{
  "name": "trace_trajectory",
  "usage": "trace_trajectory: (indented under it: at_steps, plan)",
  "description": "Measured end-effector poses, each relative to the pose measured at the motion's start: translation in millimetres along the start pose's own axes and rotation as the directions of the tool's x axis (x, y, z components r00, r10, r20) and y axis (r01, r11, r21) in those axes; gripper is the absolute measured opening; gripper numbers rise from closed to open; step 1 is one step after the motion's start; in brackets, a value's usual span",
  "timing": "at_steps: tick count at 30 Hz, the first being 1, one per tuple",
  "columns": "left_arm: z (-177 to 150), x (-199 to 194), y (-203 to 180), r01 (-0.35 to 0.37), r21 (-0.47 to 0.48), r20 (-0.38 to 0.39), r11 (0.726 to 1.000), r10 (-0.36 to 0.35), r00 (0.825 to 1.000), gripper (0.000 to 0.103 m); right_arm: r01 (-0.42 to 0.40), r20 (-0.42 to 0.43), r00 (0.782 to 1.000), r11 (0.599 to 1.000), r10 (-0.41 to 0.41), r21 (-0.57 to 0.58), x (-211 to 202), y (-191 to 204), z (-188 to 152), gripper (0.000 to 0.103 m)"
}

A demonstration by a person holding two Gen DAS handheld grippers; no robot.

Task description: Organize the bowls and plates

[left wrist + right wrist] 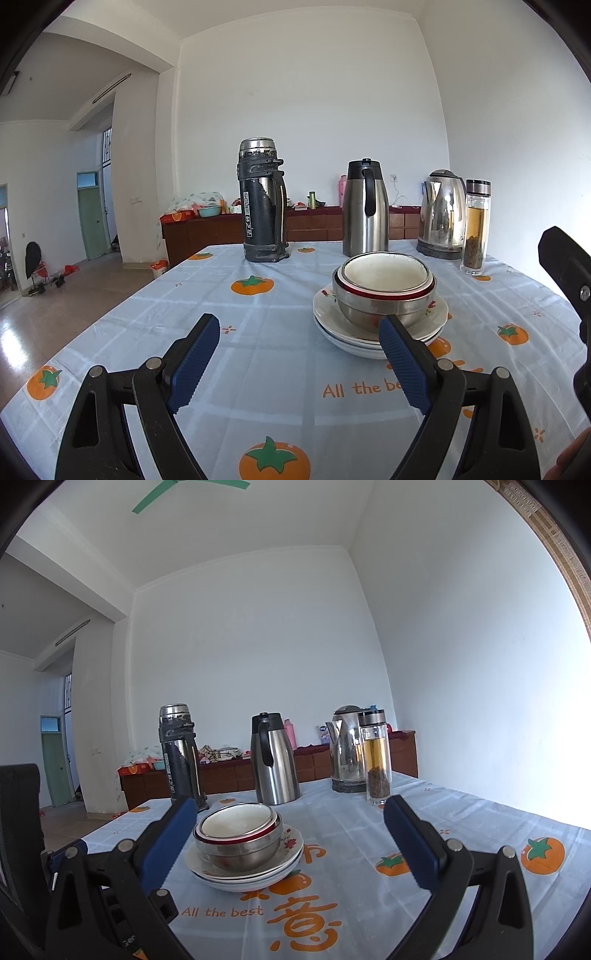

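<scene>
A stack of white plates [332, 325] with red flower marks sits on the table. A steel bowl [369, 306] stands on the plates, with a white red-rimmed bowl [384, 273] nested inside it. The same plates [288, 853], steel bowl [240, 853] and white bowl [236, 819] show in the right wrist view. My left gripper [299, 325] is open and empty, just short of the stack and to its left. My right gripper [290, 808] is open and empty, near the stack, which sits by its left finger.
The table has a light blue cloth [258, 369] with orange persimmon prints. At the back stand a dark thermos [262, 199], a steel jug [365, 210], an electric kettle [443, 214] and a glass tea bottle [476, 229]. A wooden sideboard [207, 232] lines the wall.
</scene>
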State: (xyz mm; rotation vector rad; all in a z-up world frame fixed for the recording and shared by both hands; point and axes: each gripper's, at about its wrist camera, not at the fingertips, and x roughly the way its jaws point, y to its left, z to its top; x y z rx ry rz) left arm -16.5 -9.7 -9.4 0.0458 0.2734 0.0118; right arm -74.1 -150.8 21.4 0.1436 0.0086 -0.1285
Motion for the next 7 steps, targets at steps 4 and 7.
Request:
trace_trajectory:
  at_steps: [4,7]
  plan:
    - [0.1,1.0,0.7,-0.002,0.004,0.001,1.0,0.002,1.0,0.09,0.0,-0.001,1.0,1.0,0.0,0.001,-0.1,0.2,-0.1,0.103]
    - [0.1,1.6,0.1,0.012,0.009,0.001,1.0,-0.012,1.0,0.09,0.002,-0.001,1.0,1.0,-0.002,0.001,-0.2,0.1,-0.4,0.103]
